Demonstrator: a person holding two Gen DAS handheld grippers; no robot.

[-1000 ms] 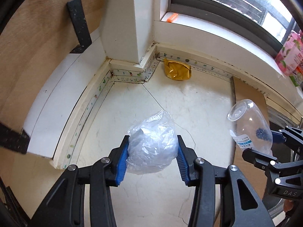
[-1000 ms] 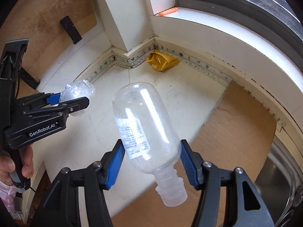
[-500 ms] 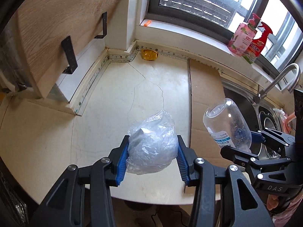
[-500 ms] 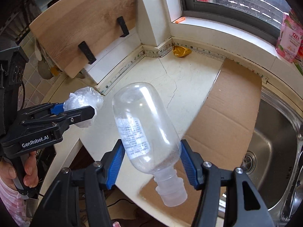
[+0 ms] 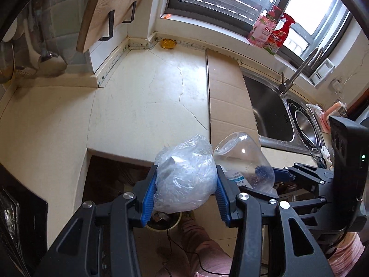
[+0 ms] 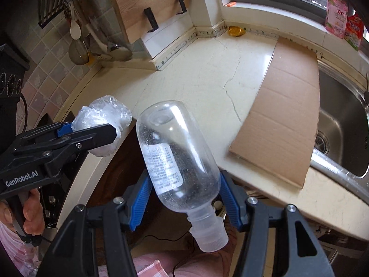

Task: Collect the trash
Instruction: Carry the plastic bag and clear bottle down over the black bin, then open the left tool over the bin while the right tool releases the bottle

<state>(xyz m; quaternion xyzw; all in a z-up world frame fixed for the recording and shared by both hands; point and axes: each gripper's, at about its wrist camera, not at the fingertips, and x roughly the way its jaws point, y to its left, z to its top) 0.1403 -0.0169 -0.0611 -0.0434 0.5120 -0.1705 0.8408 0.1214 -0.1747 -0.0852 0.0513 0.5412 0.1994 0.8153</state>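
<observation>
The left gripper (image 5: pixel 185 189) is pinching a crumpled plastic bag (image 5: pixel 184 180); the right gripper (image 6: pixel 184 198) is squeezing a slick, tilted empty bottle (image 6: pixel 177 159) that may be slipping out.

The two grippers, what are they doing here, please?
A person is collecting trash. The left gripper is shut on a crumpled plastic bag; the right gripper is shut on an empty clear bottle. Both are held beyond the counter edge, above a bin. A yellow wrapper lies in the far corner.
</observation>
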